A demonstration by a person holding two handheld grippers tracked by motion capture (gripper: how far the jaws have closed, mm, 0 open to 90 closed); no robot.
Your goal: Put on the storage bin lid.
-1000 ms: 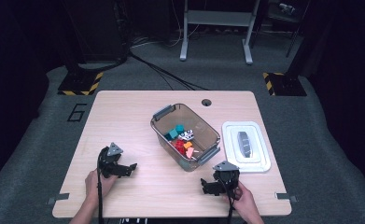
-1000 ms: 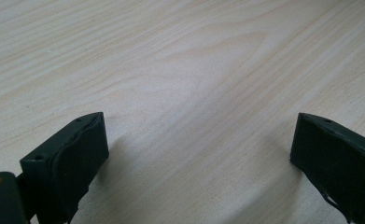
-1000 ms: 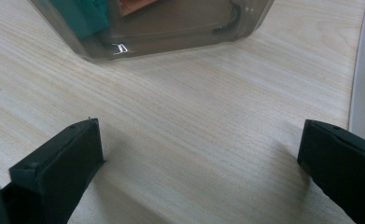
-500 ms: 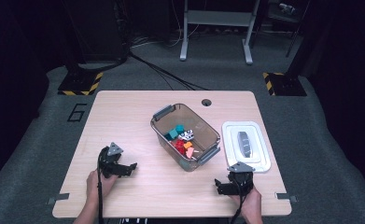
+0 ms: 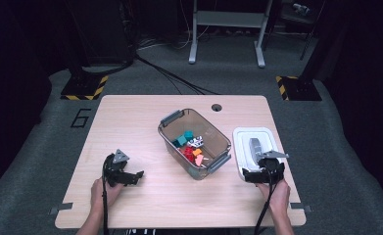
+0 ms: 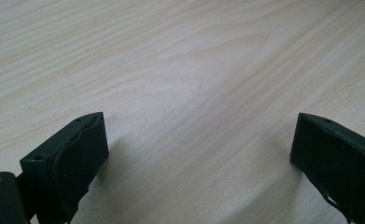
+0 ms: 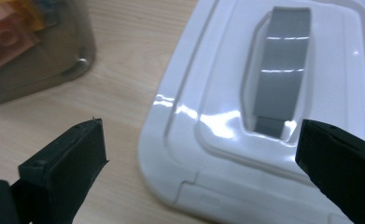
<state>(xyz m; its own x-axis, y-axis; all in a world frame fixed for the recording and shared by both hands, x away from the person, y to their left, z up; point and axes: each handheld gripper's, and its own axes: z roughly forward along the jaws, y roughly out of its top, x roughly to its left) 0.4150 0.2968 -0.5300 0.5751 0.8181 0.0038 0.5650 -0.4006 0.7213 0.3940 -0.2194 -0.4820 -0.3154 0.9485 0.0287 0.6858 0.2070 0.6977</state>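
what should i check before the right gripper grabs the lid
1. Right gripper open: ok, jaws stand wide apart.
2. Lid lies flat on the table, beside the box: ok.
3. Lid's near edge lies between the jaws: ok in the right gripper view.
4. Grey handle free, nothing on it: ok.
5. Box open, toy bricks below its rim: cannot tell.
6. Left gripper open, away from the box: ok.

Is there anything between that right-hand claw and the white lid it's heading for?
Nothing visible. The right gripper is open at the near edge of the white lid, jaws either side of its near corner, grey handle just ahead.
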